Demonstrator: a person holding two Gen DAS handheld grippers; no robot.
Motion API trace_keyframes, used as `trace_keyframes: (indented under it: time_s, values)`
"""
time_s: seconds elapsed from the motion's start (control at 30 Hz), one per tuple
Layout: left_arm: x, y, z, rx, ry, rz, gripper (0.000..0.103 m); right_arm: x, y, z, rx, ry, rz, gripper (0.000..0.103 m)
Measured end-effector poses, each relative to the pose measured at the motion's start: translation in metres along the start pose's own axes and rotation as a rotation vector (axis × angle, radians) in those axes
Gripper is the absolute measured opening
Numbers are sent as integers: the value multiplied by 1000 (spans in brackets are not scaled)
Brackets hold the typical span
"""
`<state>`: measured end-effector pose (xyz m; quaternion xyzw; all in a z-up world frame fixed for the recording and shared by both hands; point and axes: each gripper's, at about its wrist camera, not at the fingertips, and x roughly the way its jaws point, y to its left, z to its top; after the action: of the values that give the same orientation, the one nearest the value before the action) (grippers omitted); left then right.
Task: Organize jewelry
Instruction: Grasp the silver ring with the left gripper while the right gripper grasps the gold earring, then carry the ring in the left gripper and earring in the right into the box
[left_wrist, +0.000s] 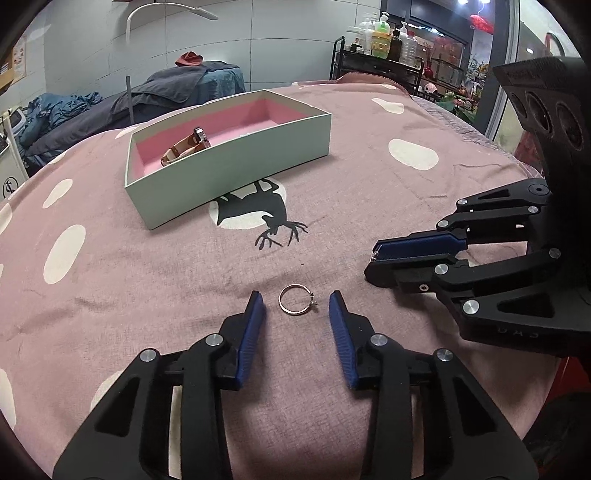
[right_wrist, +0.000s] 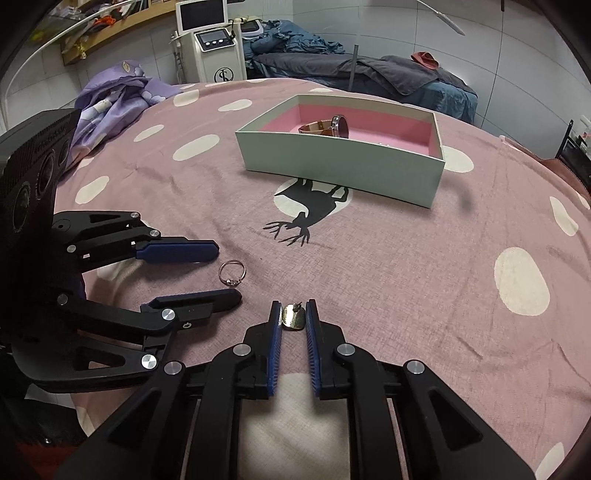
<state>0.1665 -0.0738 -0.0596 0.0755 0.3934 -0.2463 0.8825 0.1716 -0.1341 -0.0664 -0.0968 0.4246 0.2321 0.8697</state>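
A thin silver ring (left_wrist: 296, 300) lies flat on the pink cloth, right between the tips of my open left gripper (left_wrist: 295, 303); the ring also shows in the right wrist view (right_wrist: 231, 272) between the left gripper's fingers (right_wrist: 221, 271). My right gripper (right_wrist: 294, 312) is shut on a small flat gold earring (right_wrist: 293, 317) just above the cloth. In the left wrist view the right gripper (left_wrist: 373, 260) shows from the side, closed. A pale green box (left_wrist: 236, 162) with pink lining holds a watch with a tan strap (left_wrist: 186, 147), also seen in the right wrist view (right_wrist: 328, 127).
The pink cloth (left_wrist: 147, 280) with white spots and a black deer print (left_wrist: 258, 210) covers a bed. The box (right_wrist: 343, 170) stands beyond the deer print. A purple quilt (right_wrist: 110, 96) lies at the far left edge. Dark bedding and a trolley with bottles (left_wrist: 384, 40) stand behind.
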Motion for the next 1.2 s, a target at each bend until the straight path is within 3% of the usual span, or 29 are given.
trace_keyframes:
  time_s: [0.2,0.87,1.2]
  values:
    - [3,-3,4,-7,3,-19,21,0,-1,0,6,-3,1,12]
    - [-14,6,-1,-53,-25,-19,20,-7,-5,4,23,-30,9,12]
    - [-27,18,18,-39,-66,-4,20,-15,-4,27,0,-76,7,12]
